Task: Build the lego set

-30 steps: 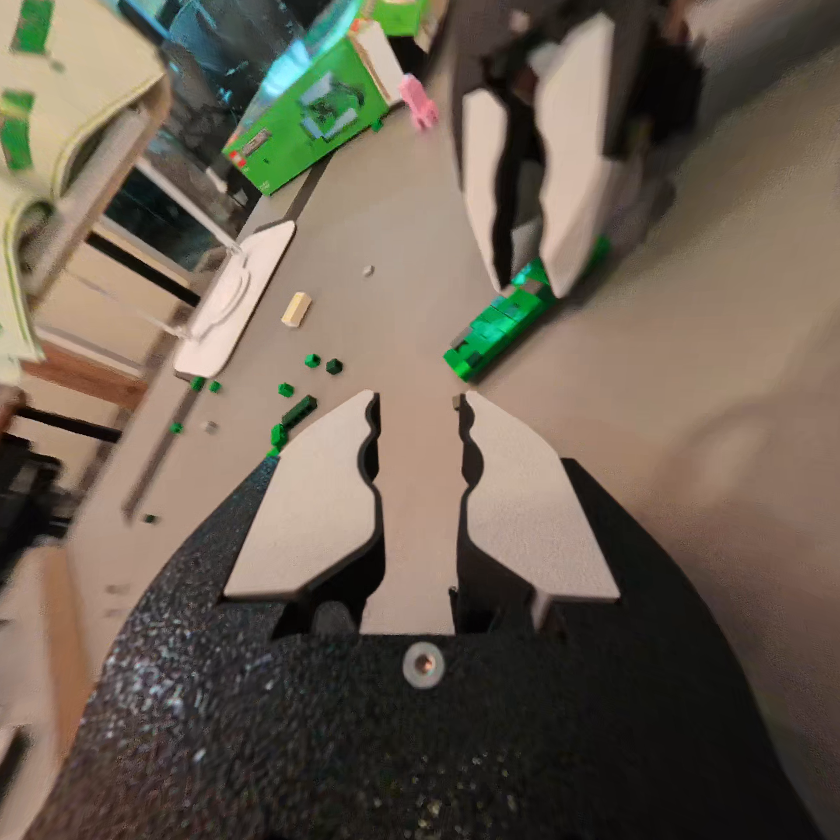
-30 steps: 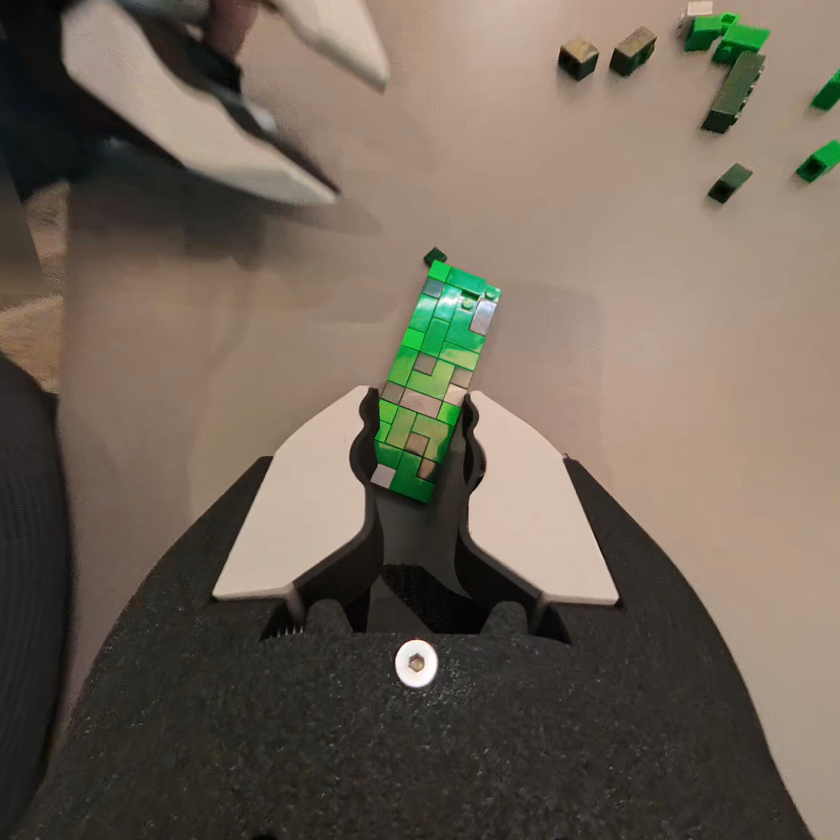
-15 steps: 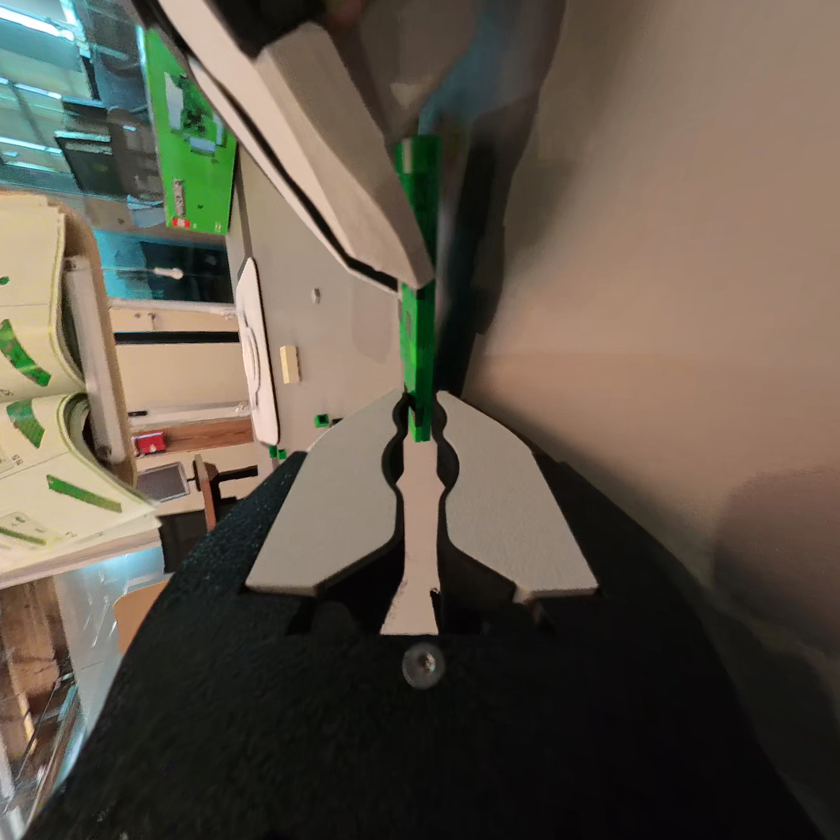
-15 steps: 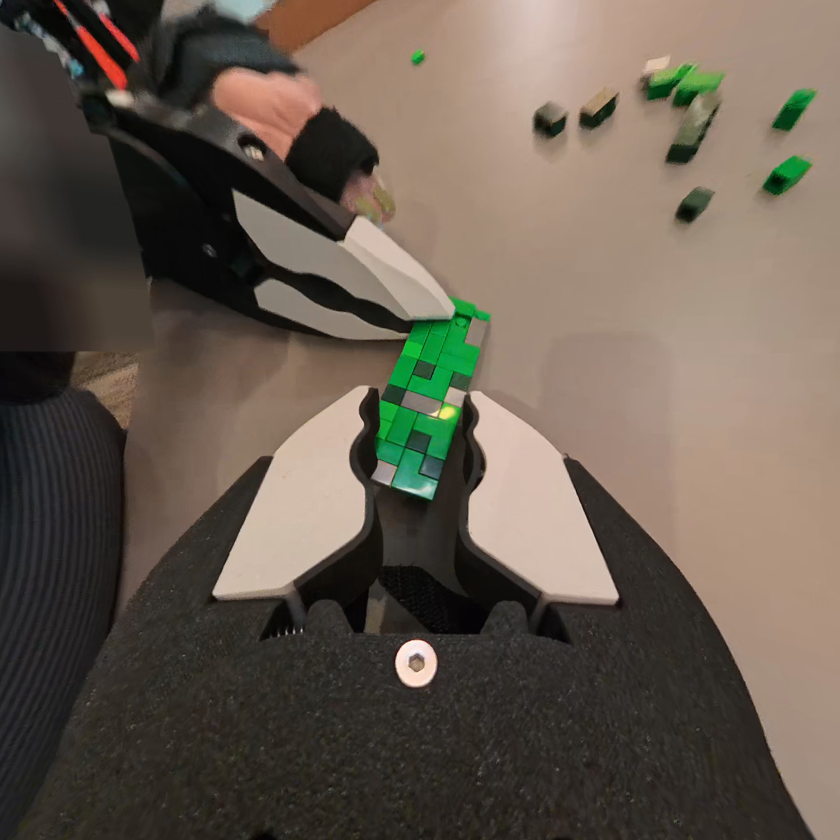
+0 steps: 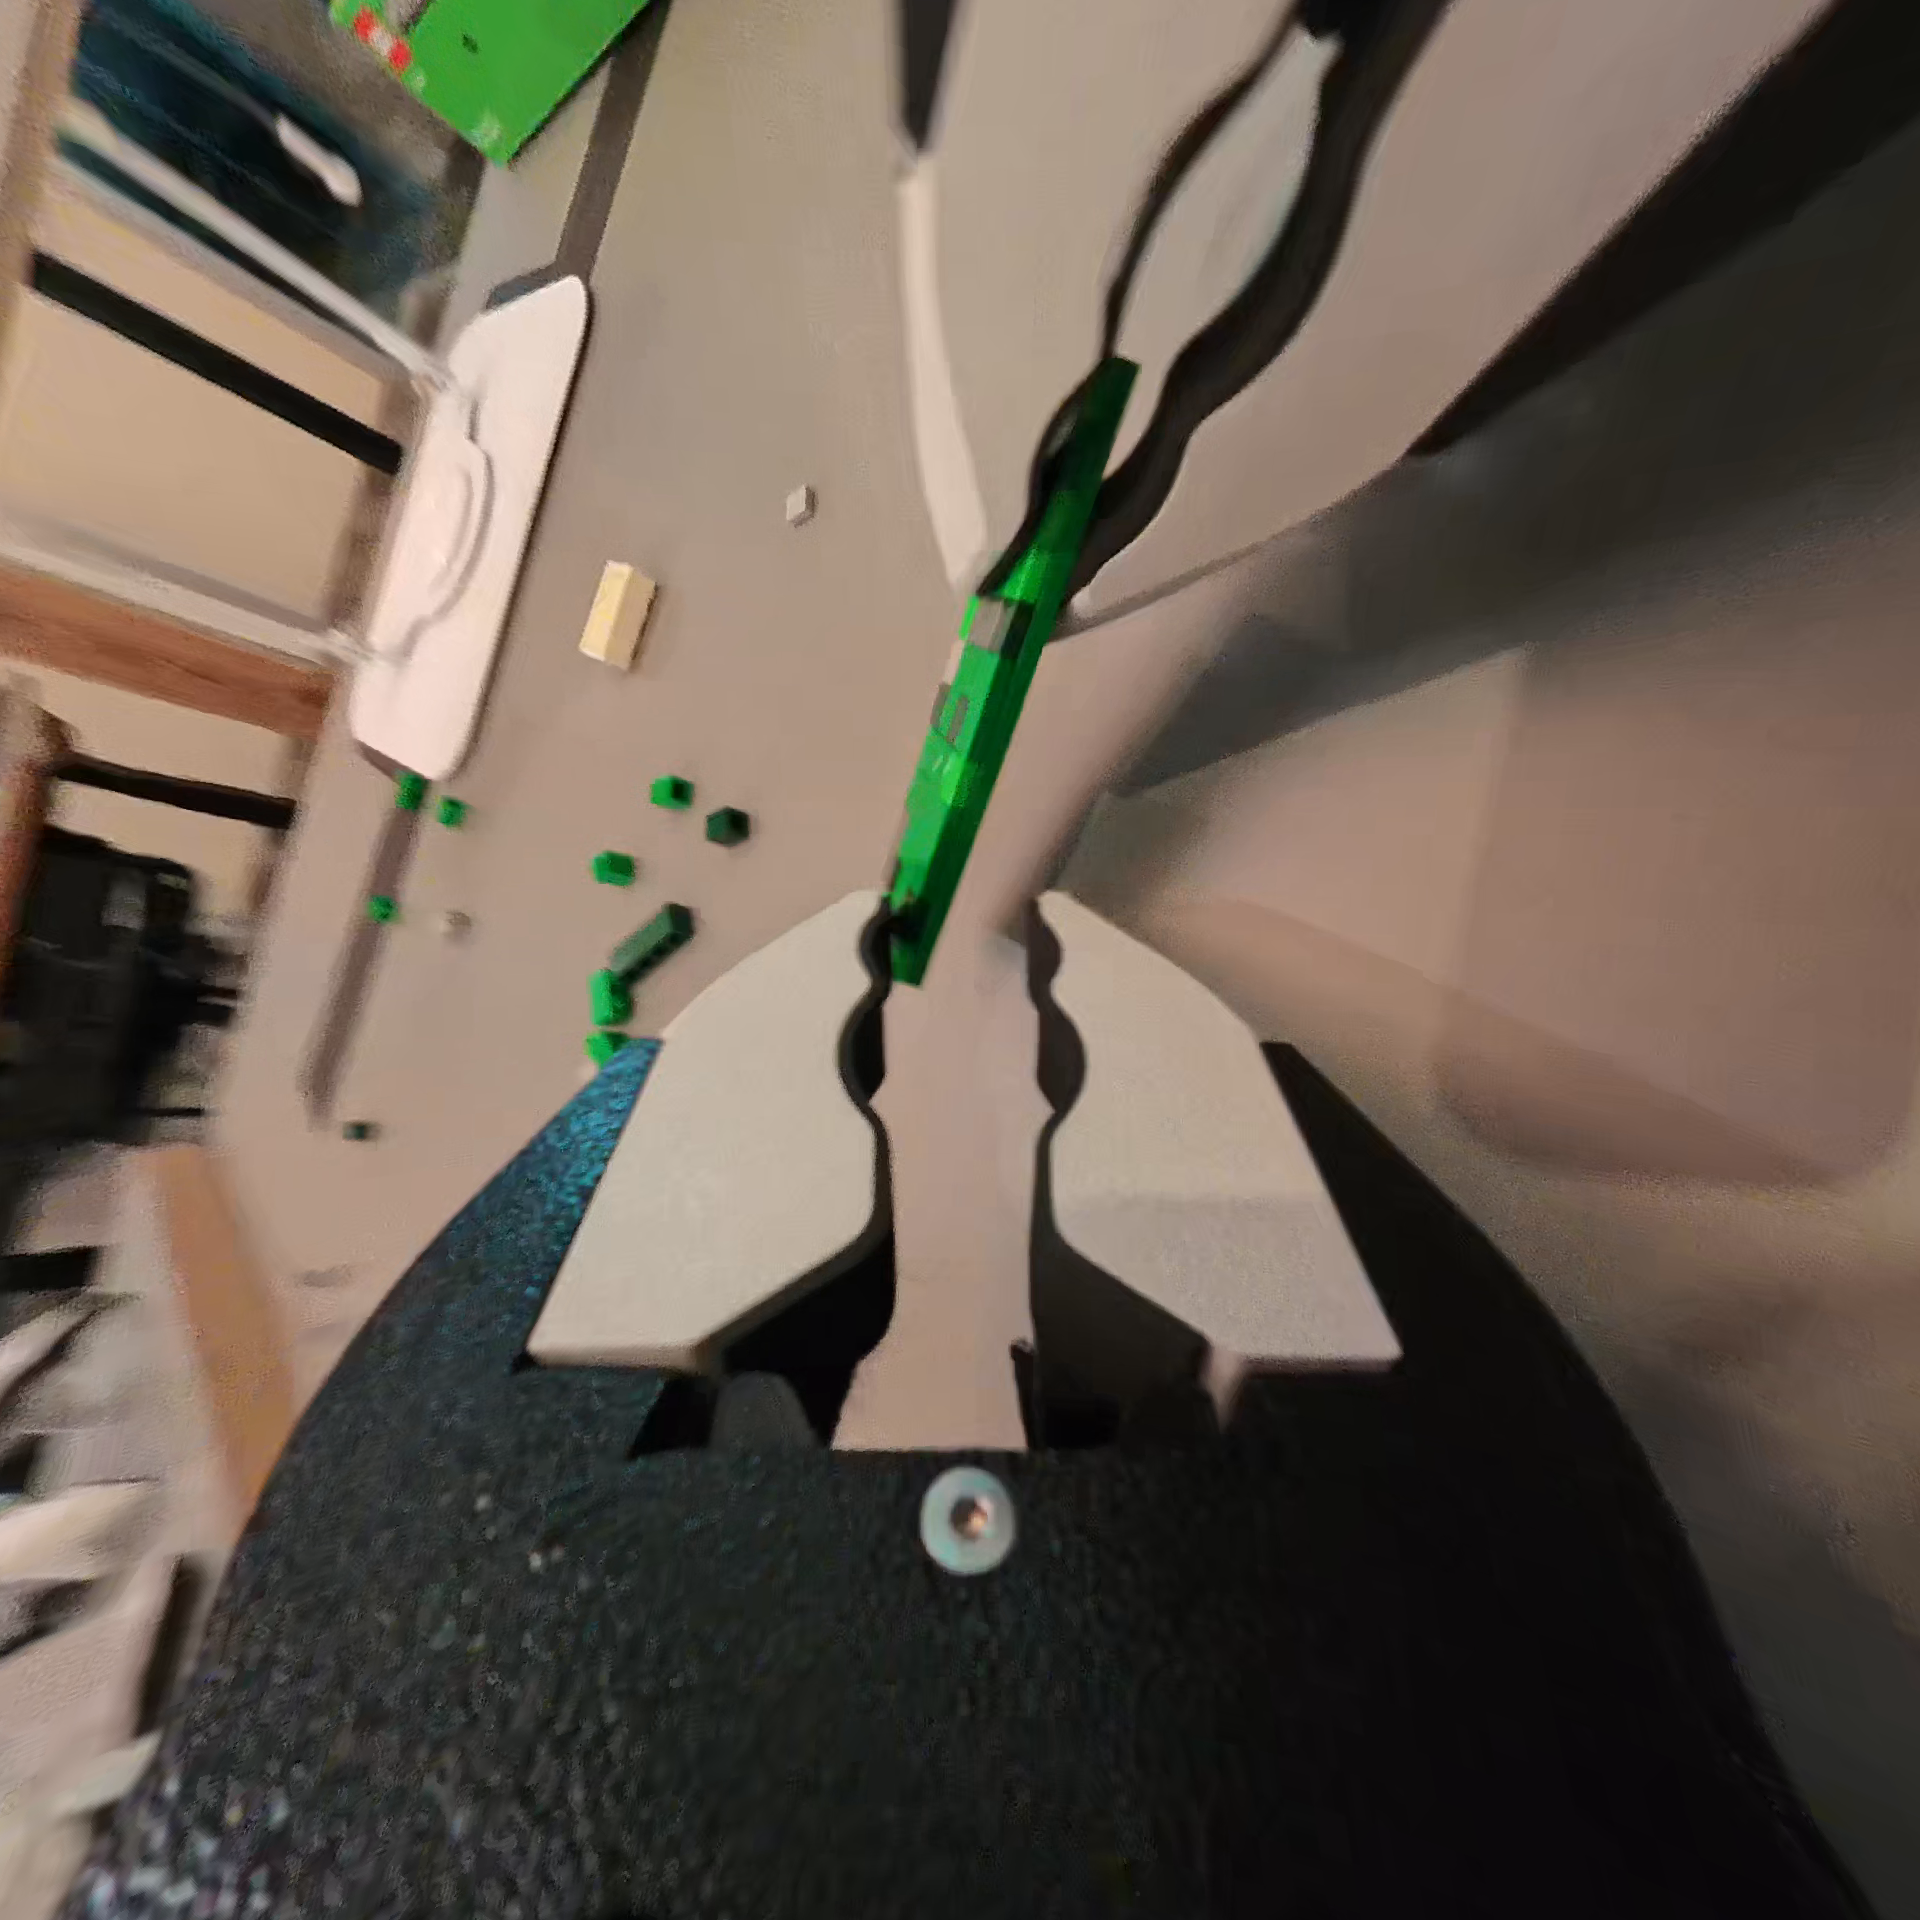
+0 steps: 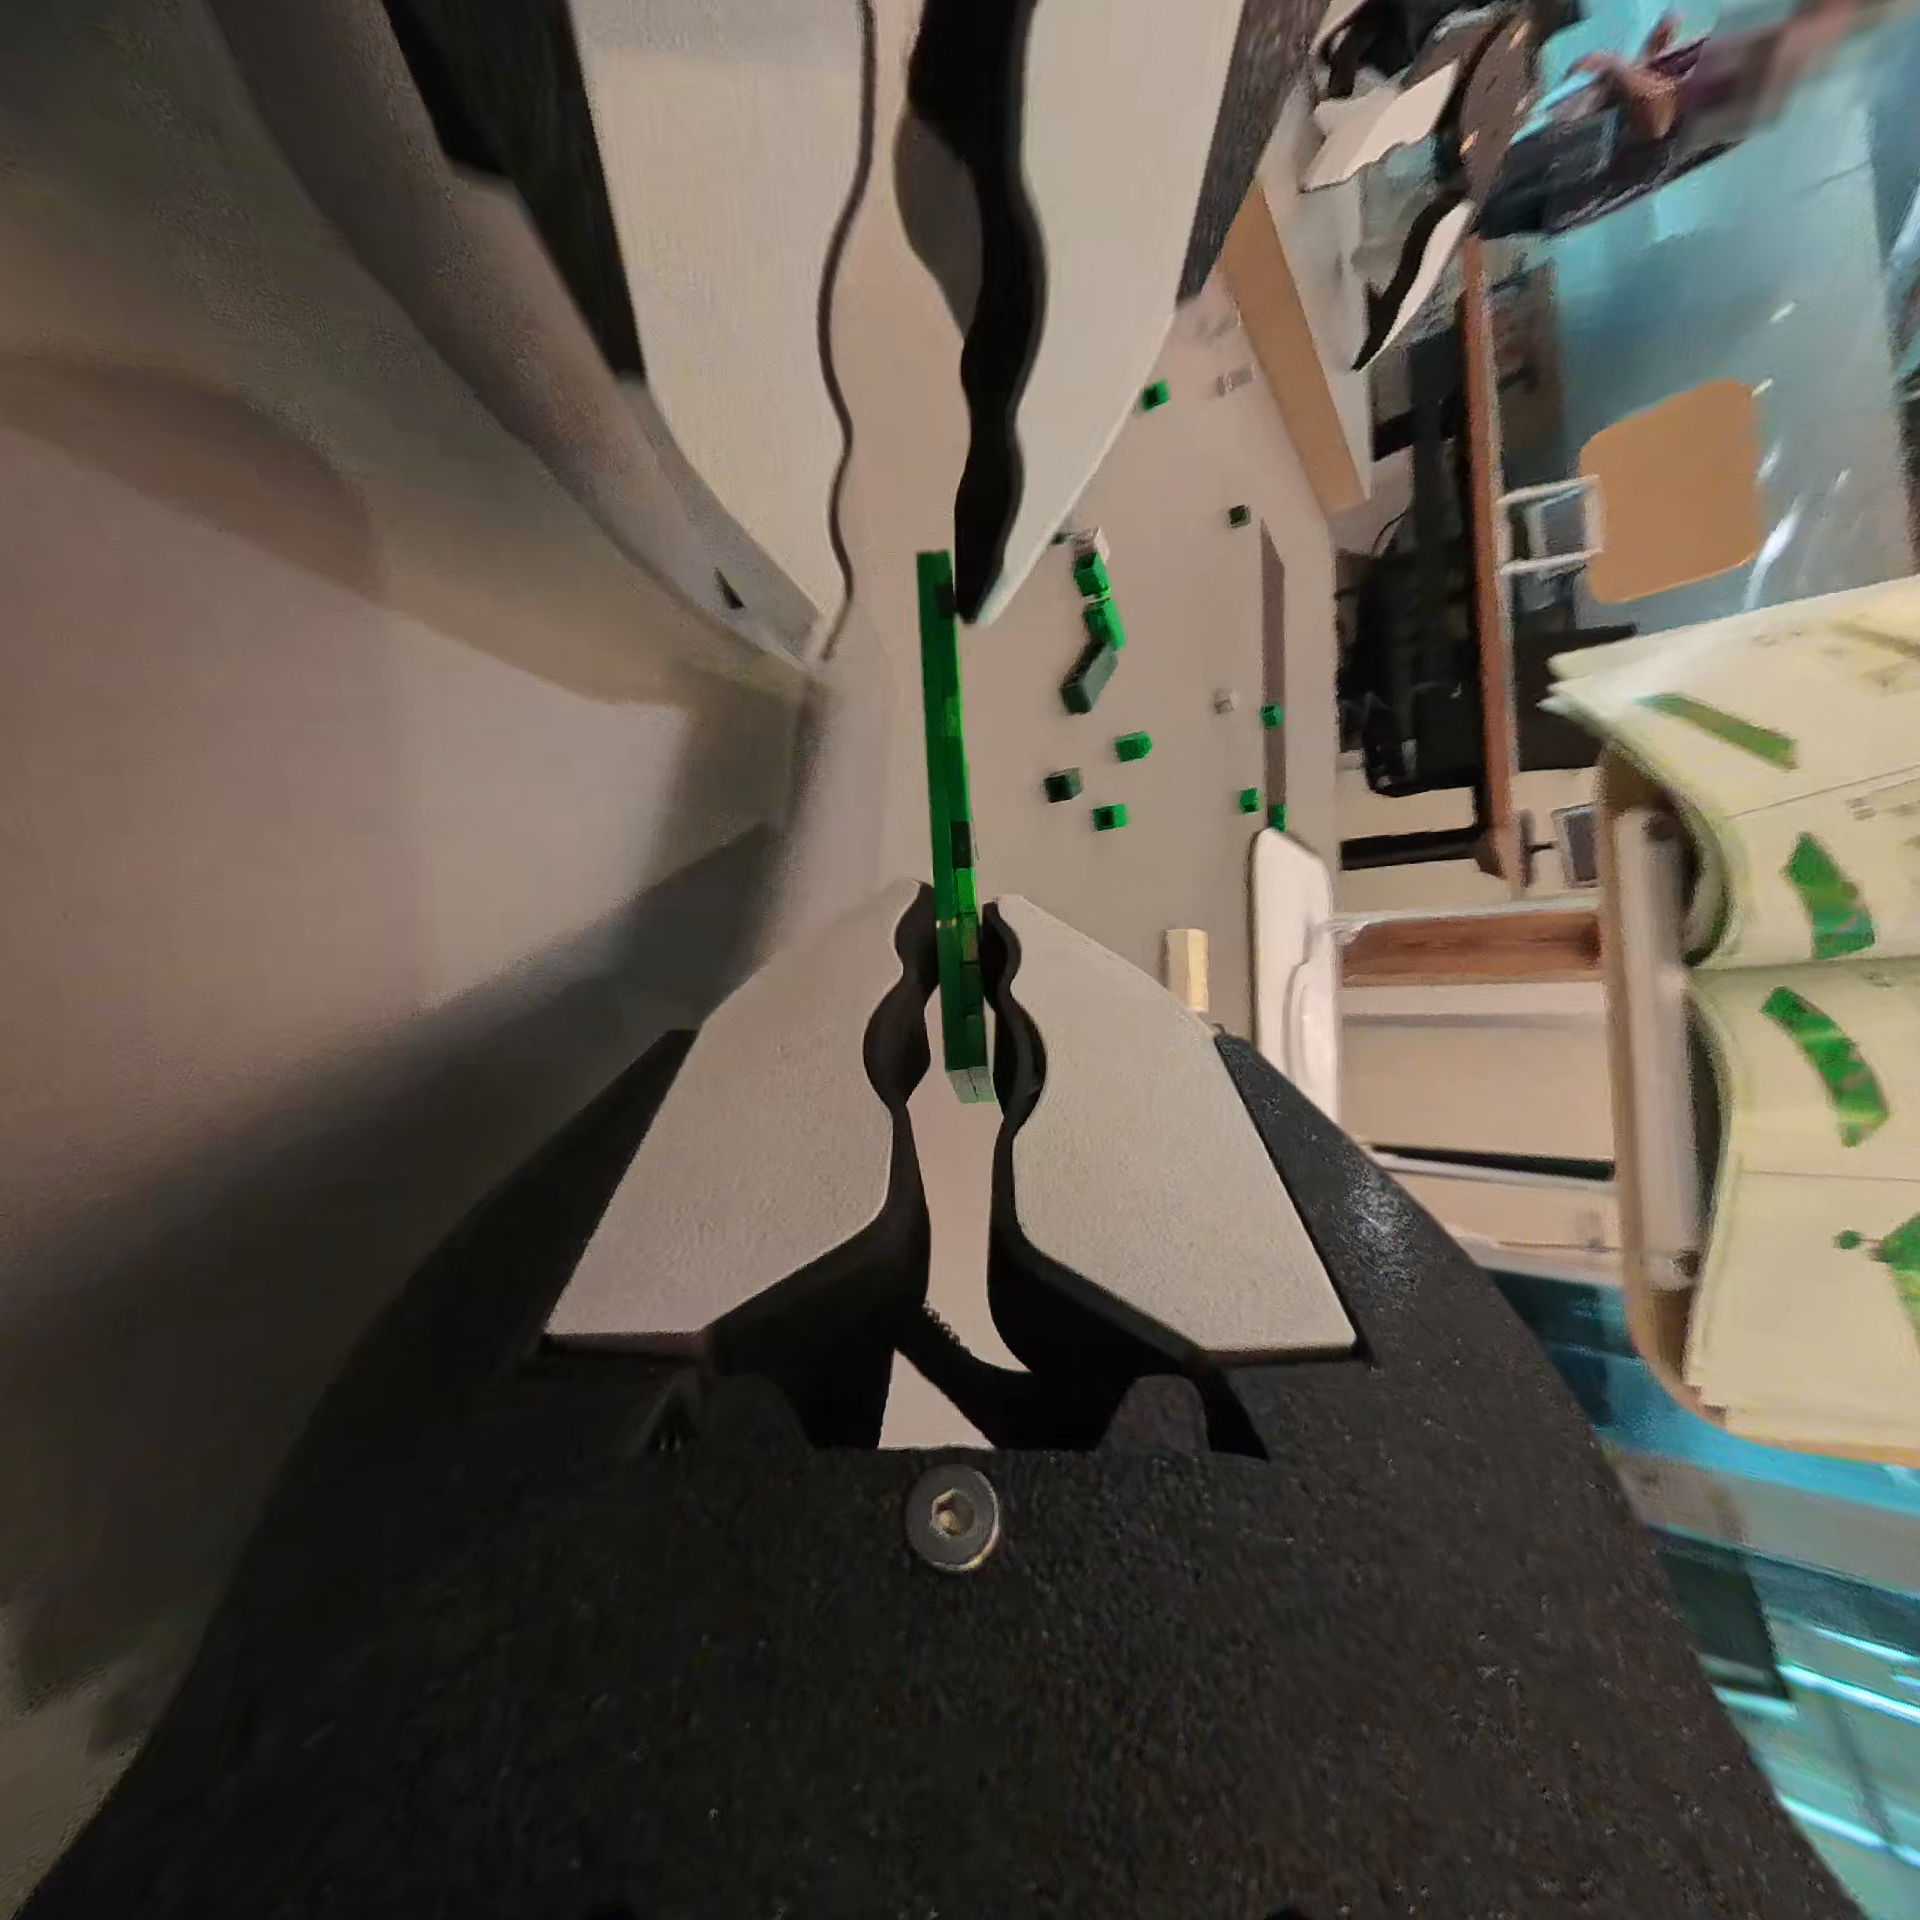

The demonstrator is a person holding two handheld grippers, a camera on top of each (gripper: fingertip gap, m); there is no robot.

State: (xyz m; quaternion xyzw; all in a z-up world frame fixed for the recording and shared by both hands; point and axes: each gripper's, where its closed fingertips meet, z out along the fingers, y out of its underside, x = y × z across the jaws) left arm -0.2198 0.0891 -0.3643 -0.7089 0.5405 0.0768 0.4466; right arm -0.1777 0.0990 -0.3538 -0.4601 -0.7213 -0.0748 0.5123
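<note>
Across the grey table [image 5: 790, 343], which fills most of both views, I've got the two tools meeting nose to nose. At twelve o'clock in my left wrist view the right gripper [image 5: 1091, 488] looms big and blurred, and in my right wrist view the left gripper [image 6: 894, 613] hangs at twelve o'clock in turn. Over at three o'clock on the right camera the open instruction booklet [image 6: 1787, 935] stands propped up, and the white tray [image 5: 468, 520] sits at ten o'clock on the left camera with the green box [image 5: 499, 62] beyond it at eleven. Now the piece itself: the green lego strip [image 6: 951, 790] runs edge-on between the two tools, off the table. My right gripper [image 6: 951, 914] is clamped on its near end, narrow gap, both fingers against it. My left gripper [image 5: 956, 914] stands parted, the strip's end [image 5: 966, 748] touching only the left fingertip, daylight beside the other. Loose green bricks [image 5: 665, 935] lie scattered at nine o'clock, a cream brick [image 5: 618, 623] just beside the tray.
</note>
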